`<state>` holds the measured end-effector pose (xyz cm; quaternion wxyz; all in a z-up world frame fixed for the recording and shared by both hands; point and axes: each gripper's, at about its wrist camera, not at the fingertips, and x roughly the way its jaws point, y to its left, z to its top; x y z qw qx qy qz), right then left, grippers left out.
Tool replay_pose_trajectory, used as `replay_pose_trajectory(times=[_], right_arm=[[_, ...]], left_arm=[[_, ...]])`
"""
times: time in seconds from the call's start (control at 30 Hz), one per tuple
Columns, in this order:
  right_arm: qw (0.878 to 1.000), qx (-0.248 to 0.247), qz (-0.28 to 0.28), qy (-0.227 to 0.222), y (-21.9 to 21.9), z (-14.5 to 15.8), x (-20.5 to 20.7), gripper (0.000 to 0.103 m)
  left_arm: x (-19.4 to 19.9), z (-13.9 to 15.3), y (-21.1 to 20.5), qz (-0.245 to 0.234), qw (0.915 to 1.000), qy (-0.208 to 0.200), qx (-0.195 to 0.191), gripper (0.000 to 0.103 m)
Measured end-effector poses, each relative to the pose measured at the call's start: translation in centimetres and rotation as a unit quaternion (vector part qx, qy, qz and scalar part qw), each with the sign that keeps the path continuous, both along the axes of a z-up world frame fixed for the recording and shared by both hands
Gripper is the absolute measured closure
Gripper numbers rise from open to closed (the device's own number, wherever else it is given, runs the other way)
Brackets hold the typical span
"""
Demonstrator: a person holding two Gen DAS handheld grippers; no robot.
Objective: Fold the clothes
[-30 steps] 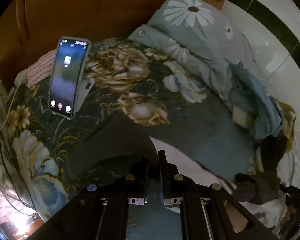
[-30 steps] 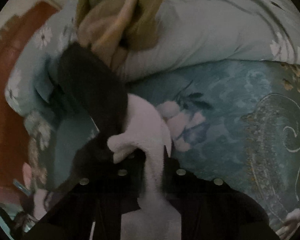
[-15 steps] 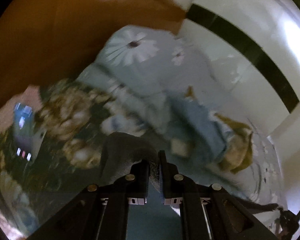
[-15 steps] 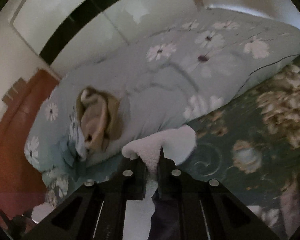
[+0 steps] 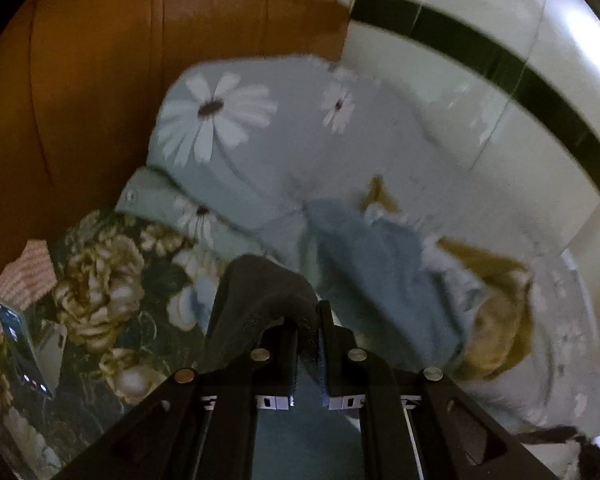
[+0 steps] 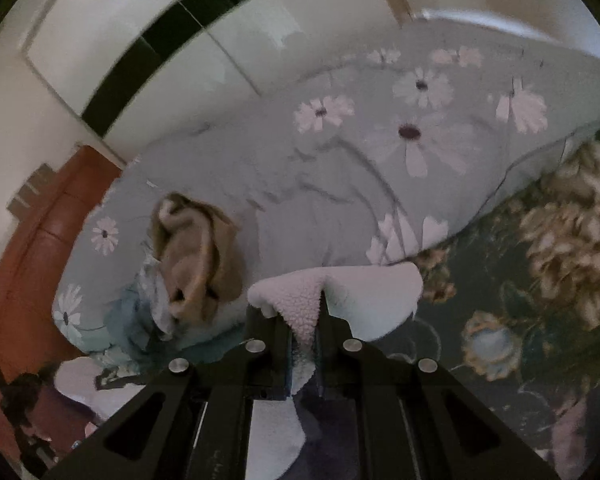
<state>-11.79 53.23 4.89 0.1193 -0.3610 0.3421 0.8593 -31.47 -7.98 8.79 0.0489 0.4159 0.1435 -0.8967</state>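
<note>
- The left gripper (image 5: 309, 322) has its fingers (image 5: 325, 344) pinched narrow on a dark grey fold of the garment (image 5: 260, 292), which arches up over the fingertips and hangs down on the near side.
- A second ago this same gripper sat low over the bed (image 5: 100, 280), with the phone (image 5: 18, 344) large and close in its view. Now the phone is small at the lower left edge, and the headboard (image 5: 100, 80) and the daisy-print quilt (image 5: 260, 132) fill the upper part of the view, so the gripper has come up and swung across with the cloth in its hold.
- Beyond the left fingers, a blue garment (image 5: 380, 264) and a tan one (image 5: 496, 340) lie heaped on the quilt, untouched.
- The right gripper (image 6: 303, 326) clamps the same garment's white fleecy lining (image 6: 300, 308); its fingers (image 6: 325, 336) are drawn tight on it, and a pale flap (image 6: 372, 296) spreads out to the right of them.
- A second ago the right view looked steeply down at the bed with a dark sleeve draped across it; now it takes in the wall and the whole quilt, so this side has risen too.
- Judging by this, both ends of the garment are lifted off the bed together, probably to shake it out or carry one edge over for a fold. No fold has been laid yet.
</note>
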Motion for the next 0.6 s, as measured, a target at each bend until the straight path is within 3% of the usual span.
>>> replay_pose_trajectory(times=[0.33, 0.53, 0.6], right_arm=[[0.997, -0.005, -0.010, -0.076, 1.2, -7.1, -5.2, 0.094], [0.995, 0.010, 0.011, -0.102, 0.4, -9.0, -6.4, 0.091], [0.995, 0.014, 0.017, -0.101, 0.2, -8.8, -6.2, 0.090]], left_arm=[[-3.4, -11.0, -0.9, 0.032, 0.9945, -0.099, -0.002, 0.093], [-2.5, -13.1, -0.2, -0.009, 0.9929, -0.117, 0.022, 0.091], [-1.5, -13.3, 0.0, -0.028, 0.9906, -0.124, 0.051, 0.078]])
